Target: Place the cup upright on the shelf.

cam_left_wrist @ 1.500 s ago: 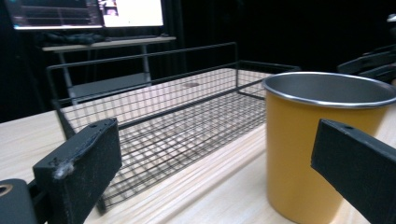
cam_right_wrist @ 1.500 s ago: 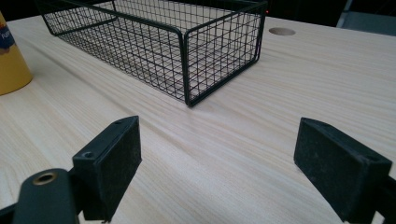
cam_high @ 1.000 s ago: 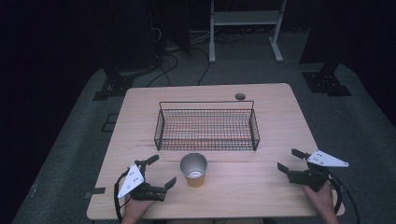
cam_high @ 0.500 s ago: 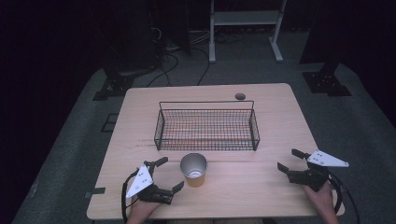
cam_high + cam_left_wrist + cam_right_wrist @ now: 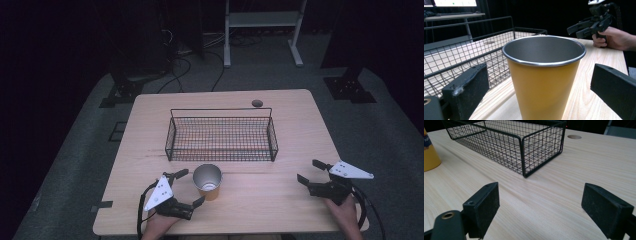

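Note:
A yellow cup (image 5: pixel 208 181) with a steel inside stands upright on the wooden table (image 5: pixel 280 115), just in front of the wire basket (image 5: pixel 221 134). My left gripper (image 5: pixel 192 187) is open at the cup's left side, its jaws reaching toward the cup without touching it. In the left gripper view the cup (image 5: pixel 543 75) stands close between the two black jaws, with gaps on both sides. My right gripper (image 5: pixel 309 171) rests open near the table's right front corner, nothing between its jaws. The cup (image 5: pixel 430 155) shows at the far left of the right gripper view.
The black wire basket (image 5: pixel 524 142) is empty and sits across the table's middle. A round cable hole (image 5: pixel 257 103) lies behind it. The other hand and its gripper (image 5: pixel 590 23) show far off in the left gripper view. Dark floor, cables and stands surround the table.
My left gripper has moved right and forward toward the cup, so its open jaws now flank the cup. The right gripper and the cup have not moved.

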A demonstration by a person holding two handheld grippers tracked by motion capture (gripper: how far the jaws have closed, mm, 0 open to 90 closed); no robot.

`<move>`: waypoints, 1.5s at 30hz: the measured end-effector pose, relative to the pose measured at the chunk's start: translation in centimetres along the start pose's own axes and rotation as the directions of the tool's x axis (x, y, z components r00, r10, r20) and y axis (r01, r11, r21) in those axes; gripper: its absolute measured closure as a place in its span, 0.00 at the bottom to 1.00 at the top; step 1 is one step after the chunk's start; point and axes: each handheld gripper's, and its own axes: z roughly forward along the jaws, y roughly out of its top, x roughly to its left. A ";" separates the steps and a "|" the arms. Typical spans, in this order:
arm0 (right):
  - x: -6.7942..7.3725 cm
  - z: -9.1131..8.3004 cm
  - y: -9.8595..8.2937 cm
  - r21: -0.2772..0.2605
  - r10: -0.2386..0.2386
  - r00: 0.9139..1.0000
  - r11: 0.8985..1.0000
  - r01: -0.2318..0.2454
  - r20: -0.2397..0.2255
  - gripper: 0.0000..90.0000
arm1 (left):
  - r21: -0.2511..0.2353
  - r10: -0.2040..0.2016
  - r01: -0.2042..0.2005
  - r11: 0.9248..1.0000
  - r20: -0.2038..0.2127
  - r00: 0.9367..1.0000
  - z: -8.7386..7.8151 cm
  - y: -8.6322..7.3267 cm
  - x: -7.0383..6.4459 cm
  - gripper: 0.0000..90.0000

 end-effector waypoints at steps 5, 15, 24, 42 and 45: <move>0.0 0.0 0.0 -0.002 0.002 1.000 1.000 -0.002 0.002 0.15 | 0.012 -0.007 0.007 1.000 -0.011 1.000 0.5 0.1 -0.1 0.01; 0.0 0.0 0.0 -0.002 0.003 1.000 1.000 -0.003 0.001 0.15 | 0.035 -0.008 0.007 0.999 0.006 1.000 1.4 0.2 -0.3 0.01; 0.0 0.0 0.0 0.000 -0.002 1.000 1.000 0.002 0.001 0.15 | 0.069 0.006 -0.007 0.998 0.011 1.000 3.3 0.2 -0.5 0.01; 0.1 0.0 0.0 0.001 -0.004 1.000 1.000 0.004 -0.001 0.15 | 0.063 -0.031 0.029 0.998 0.025 0.999 5.0 0.7 -0.2 0.13; 0.0 0.0 0.0 -0.002 -0.001 1.000 1.000 0.001 -0.001 0.15 | 0.072 -0.035 0.033 0.997 0.022 0.999 4.9 0.8 -0.2 0.13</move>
